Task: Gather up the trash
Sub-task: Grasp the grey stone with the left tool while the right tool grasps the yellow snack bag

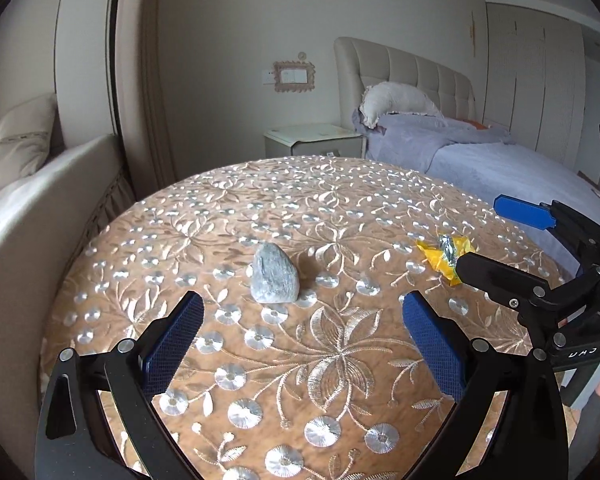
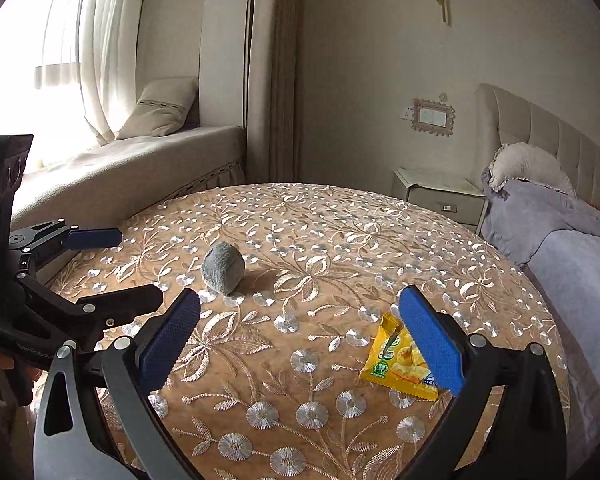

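Observation:
A crumpled grey wad of trash point(image 1: 275, 279) sits on the round table with the embroidered tan cloth point(image 1: 300, 208); it also shows in the right wrist view point(image 2: 222, 267). A yellow snack wrapper point(image 1: 444, 258) lies to its right, and shows in the right wrist view point(image 2: 400, 360). My left gripper point(image 1: 302, 336) is open and empty, just short of the grey wad. My right gripper point(image 2: 300, 340) is open and empty, its right finger point(image 2: 432, 340) over the wrapper's edge. Each gripper shows in the other's view: the right one point(image 1: 492, 236) and the left one point(image 2: 112, 264).
A bed with a lilac cover point(image 1: 480, 152) and padded headboard stands at the right. A white nightstand point(image 1: 312, 140) is beyond the table. A cushioned window seat point(image 2: 140, 152) with a pillow and curtains lies to the left.

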A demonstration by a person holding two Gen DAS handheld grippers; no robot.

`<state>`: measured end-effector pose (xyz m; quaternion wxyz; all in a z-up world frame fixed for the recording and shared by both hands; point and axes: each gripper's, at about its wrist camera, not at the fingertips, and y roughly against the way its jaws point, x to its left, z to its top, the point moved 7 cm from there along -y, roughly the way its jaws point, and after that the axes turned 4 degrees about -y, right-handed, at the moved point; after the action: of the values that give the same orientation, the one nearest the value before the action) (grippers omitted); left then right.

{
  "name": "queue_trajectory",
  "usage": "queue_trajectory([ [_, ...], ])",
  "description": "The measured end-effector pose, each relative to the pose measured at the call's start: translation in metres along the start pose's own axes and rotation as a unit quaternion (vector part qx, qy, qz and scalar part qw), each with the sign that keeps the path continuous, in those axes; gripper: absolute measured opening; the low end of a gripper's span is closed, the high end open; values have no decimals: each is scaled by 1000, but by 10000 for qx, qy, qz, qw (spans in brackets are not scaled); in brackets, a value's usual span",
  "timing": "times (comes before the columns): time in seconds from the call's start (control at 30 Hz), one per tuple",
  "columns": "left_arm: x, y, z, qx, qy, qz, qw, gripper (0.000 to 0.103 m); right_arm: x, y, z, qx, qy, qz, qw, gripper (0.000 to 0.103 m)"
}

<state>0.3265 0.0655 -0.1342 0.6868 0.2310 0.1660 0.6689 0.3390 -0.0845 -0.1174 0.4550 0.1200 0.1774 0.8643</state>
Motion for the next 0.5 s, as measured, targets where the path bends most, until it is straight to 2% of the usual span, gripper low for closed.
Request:
queue_trajectory([
  [0.33,18,-49,11,272,-84,-80,9996,98,-15,-51,4,226,-88,-116,9996,99],
  [0.5,23,-77,10,587,9,-170,9981,98,-14,-67,4,335,103,-226,9991,99],
])
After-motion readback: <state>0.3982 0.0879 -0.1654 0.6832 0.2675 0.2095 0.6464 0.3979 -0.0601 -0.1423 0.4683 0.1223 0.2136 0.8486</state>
